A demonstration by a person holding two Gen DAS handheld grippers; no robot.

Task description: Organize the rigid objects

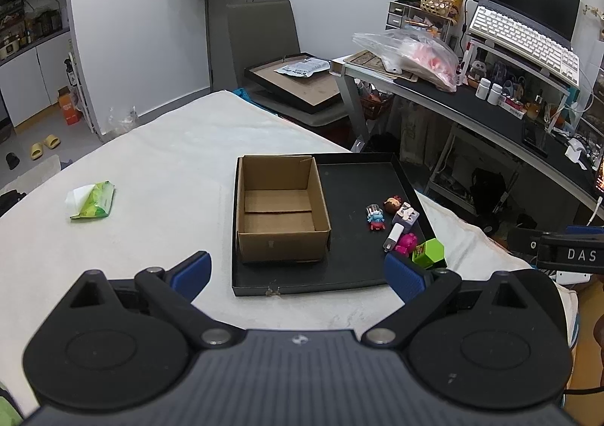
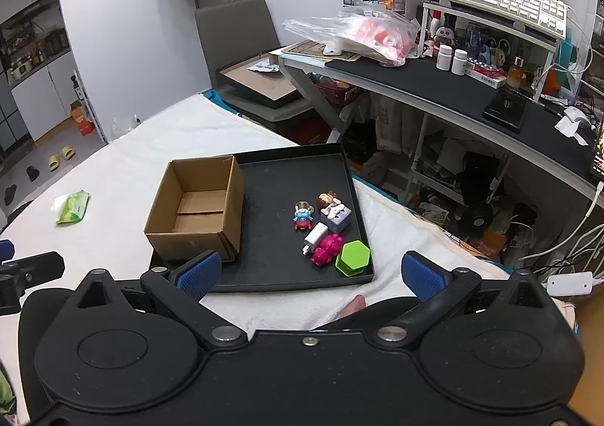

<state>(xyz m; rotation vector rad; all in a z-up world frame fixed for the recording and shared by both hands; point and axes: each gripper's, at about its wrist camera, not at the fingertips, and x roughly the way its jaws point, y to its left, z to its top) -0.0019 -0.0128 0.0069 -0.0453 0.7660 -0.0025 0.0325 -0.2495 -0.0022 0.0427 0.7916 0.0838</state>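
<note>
A black tray [image 1: 351, 275] [image 2: 264, 280] lies on the white-covered table. In its left part stands an open, empty cardboard box [image 1: 281, 237] [image 2: 196, 241]. Along its right side lie small toys: a blue figure [image 1: 375, 217] [image 2: 302, 217], a brown-haired doll [image 1: 392, 204] [image 2: 325, 199], a purple cube [image 1: 406, 216] [image 2: 336, 217], a white charger [image 1: 392, 235] [image 2: 315, 235], a pink pig [image 1: 406, 243] [image 2: 326, 249] and a green hexagonal box [image 1: 428, 252] [image 2: 353, 258]. My left gripper [image 1: 298, 275] is open and empty before the tray. My right gripper [image 2: 309, 275] is open and empty over the tray's near edge.
A green tissue pack [image 1: 92, 201] [image 2: 71, 207] lies on the table at left. A cluttered desk [image 1: 490, 113] [image 2: 453, 86] with a keyboard and plastic bag stands at the right. A grey chair [image 1: 264, 41] holding a flat box stands behind the table.
</note>
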